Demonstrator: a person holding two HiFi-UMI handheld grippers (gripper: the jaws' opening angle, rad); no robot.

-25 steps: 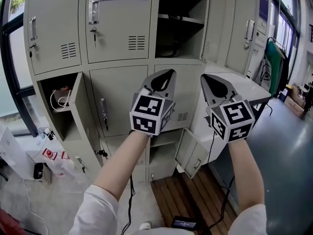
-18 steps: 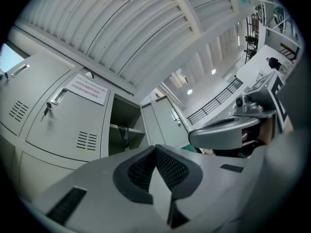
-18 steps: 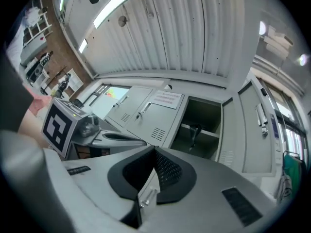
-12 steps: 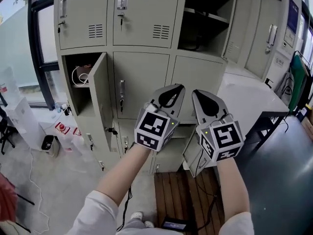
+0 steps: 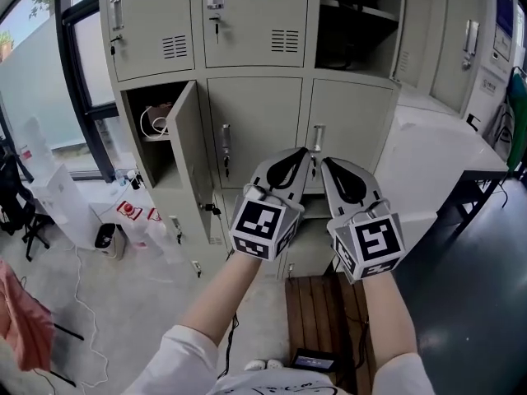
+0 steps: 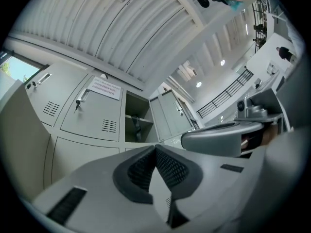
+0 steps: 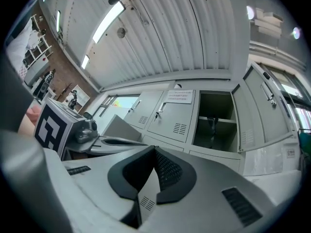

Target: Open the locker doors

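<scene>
I've got the locker bank point(image 5: 255, 81) filling the top of the head view. Its upper right compartment point(image 5: 358, 23) stands open and dark, and the middle-left door point(image 5: 188, 151) is swung out towards me. The two upper doors point(image 5: 152, 19) to the left are closed, and so are the middle door point(image 5: 255, 126) and the door to its right point(image 5: 354, 130). A wooden pallet point(image 5: 321, 319) lies on the floor at the foot of the lockers.

Both grippers are up side by side in front of the middle row. The left gripper point(image 5: 304, 151) has its jaws pressed together at the tips, nothing between them. The right gripper point(image 5: 324, 164) is the same, tips together and empty. They point up at the lockers, just under the handle point(image 5: 317, 137) of that right-hand closed door. How far off it they are, I can't tell.

A white cable point(image 5: 155, 123) is coiled inside the open middle-left compartment.
</scene>
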